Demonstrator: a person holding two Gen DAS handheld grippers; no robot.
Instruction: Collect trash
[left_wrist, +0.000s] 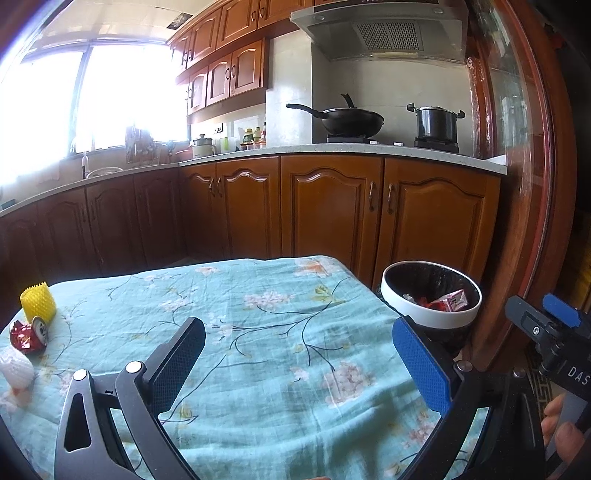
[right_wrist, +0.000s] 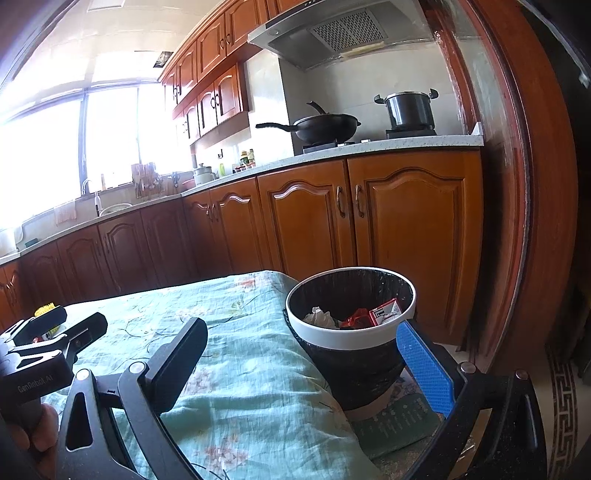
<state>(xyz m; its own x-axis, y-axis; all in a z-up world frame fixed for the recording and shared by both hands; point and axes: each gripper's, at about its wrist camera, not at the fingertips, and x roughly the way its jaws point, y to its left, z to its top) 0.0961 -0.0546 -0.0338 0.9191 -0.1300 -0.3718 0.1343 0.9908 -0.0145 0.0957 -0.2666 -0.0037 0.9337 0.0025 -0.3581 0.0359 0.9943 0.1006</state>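
On the far left of the floral tablecloth (left_wrist: 258, 332) lie a crushed red can (left_wrist: 29, 334), a yellow foam net sleeve (left_wrist: 38, 302) behind it, and a white foam net (left_wrist: 14, 367) in front. My left gripper (left_wrist: 299, 354) hovers open over the cloth, empty. The white-rimmed bin (left_wrist: 430, 295) with a black liner stands off the table's right edge; it holds a red carton (right_wrist: 386, 312), a red wrapper and crumpled white paper (right_wrist: 319, 317). My right gripper (right_wrist: 301, 354) is open and empty, just before the bin (right_wrist: 351, 332).
Wooden kitchen cabinets (left_wrist: 332, 206) run behind the table, with a wok (left_wrist: 351, 120) and a pot (left_wrist: 436, 123) on the stove. A wooden door frame (right_wrist: 517, 221) rises at the right. A hand (left_wrist: 565, 432) holds the right gripper's handle.
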